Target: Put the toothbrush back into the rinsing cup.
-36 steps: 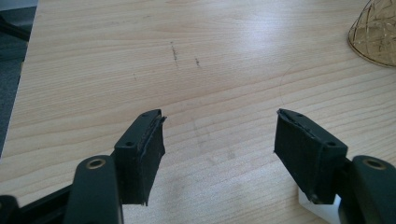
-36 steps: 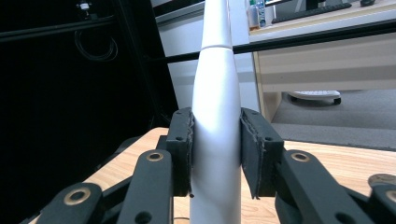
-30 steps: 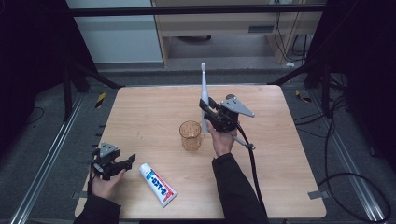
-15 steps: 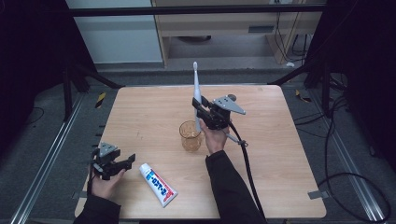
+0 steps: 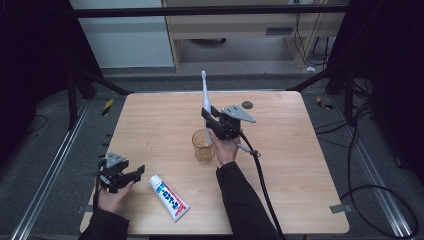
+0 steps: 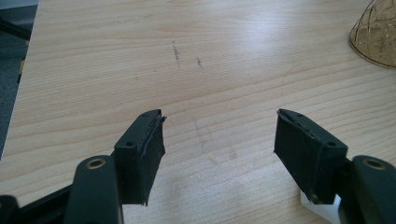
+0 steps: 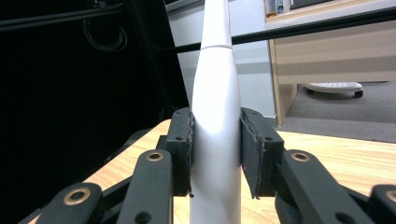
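A white electric toothbrush (image 5: 205, 97) stands upright in the air above an amber glass cup (image 5: 203, 146) near the table's middle. My right gripper (image 5: 211, 120) is shut on its handle; in the right gripper view both pads press the white toothbrush body (image 7: 215, 135). A toothpaste tube (image 5: 169, 198) lies flat near the front edge. My left gripper (image 5: 134, 174) rests low at the front left with its jaws wide apart, just left of the tube. In the left gripper view the gripper (image 6: 219, 142) has only bare wood between its pads, and the cup (image 6: 377, 32) sits at the upper right.
The wooden table (image 5: 290, 160) has a small dark round disc (image 5: 246, 104) near its far edge. Dark frame rails and cables run along both sides. A cable (image 5: 260, 175) trails from the right gripper toward the front edge.
The right gripper has carried the toothbrush leftward and slightly down, to just above the cup. The left gripper has stayed where it was.
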